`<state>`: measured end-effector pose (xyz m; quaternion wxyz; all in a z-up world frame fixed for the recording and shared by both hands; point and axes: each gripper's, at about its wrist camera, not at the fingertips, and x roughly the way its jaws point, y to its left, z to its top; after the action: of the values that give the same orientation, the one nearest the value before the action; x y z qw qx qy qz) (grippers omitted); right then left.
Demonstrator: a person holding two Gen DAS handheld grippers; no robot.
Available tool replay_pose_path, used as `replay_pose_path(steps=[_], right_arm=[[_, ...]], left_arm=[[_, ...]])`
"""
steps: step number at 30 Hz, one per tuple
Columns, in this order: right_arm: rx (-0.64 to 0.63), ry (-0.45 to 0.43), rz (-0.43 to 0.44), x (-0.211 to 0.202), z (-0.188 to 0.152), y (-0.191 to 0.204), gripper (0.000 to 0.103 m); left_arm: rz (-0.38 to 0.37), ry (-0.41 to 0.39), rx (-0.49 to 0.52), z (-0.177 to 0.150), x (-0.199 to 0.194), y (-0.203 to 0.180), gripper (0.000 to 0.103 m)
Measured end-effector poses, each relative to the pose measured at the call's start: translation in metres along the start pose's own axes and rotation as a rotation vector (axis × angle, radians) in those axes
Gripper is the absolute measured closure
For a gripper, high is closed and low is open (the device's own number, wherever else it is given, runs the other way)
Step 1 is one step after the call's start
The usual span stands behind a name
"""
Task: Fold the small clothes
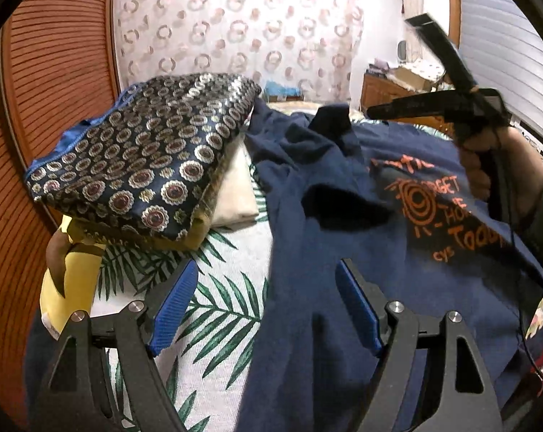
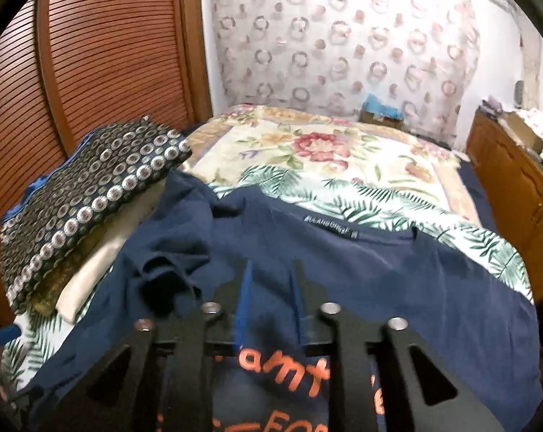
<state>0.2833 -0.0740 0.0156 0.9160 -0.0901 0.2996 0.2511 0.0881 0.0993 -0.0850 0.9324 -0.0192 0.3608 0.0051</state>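
A navy T-shirt with orange print lies spread on the bed; it also shows in the right wrist view, collar label at the far side, left sleeve crumpled. My left gripper is open, its blue pads wide apart above the shirt's left edge and the palm-leaf sheet. My right gripper hovers over the shirt's chest, jaws narrowly apart with nothing visibly between them. In the left wrist view the right gripper is held in a hand above the shirt's print.
A stack of folded clothes topped by a patterned navy cloth sits on the bed's left side, also in the right wrist view. A floral blanket covers the far bed. A louvred wooden door stands left, a wooden dresser right.
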Motion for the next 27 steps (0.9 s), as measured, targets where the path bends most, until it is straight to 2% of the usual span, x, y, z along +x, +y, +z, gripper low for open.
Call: replay_pose_path(steps=[3, 7, 12, 16, 19, 22, 27], right_arm=[[-0.036, 0.018, 0.079, -0.007, -0.012, 0.009, 0.069], [-0.057, 0.059, 0.181, -0.012, -0.030, 0.015, 0.067], [-0.055, 0.119, 0.219, 0.018, -0.033, 0.015, 0.067], [-0.060, 0.122, 0.254, 0.026, -0.033, 0.017, 0.068], [-0.093, 0.119, 0.276, 0.025, -0.032, 0.017, 0.099], [-0.086, 0.076, 0.296, 0.001, -0.024, 0.007, 0.102], [-0.081, -0.005, 0.315, -0.066, -0.017, -0.012, 0.102]], left_arm=[[0.028, 0.050, -0.002, 0.000, 0.010, 0.001, 0.024], [0.055, 0.113, -0.017, -0.001, 0.020, 0.003, 0.024], [0.070, 0.130, -0.013, -0.002, 0.024, 0.002, 0.024], [0.069, 0.141, -0.017, -0.002, 0.028, 0.002, 0.024], [0.074, 0.138, -0.019, -0.001, 0.029, 0.002, 0.023], [0.072, 0.131, -0.033, -0.001, 0.028, 0.005, 0.024], [0.060, 0.133, -0.060, -0.003, 0.027, 0.011, 0.023]])
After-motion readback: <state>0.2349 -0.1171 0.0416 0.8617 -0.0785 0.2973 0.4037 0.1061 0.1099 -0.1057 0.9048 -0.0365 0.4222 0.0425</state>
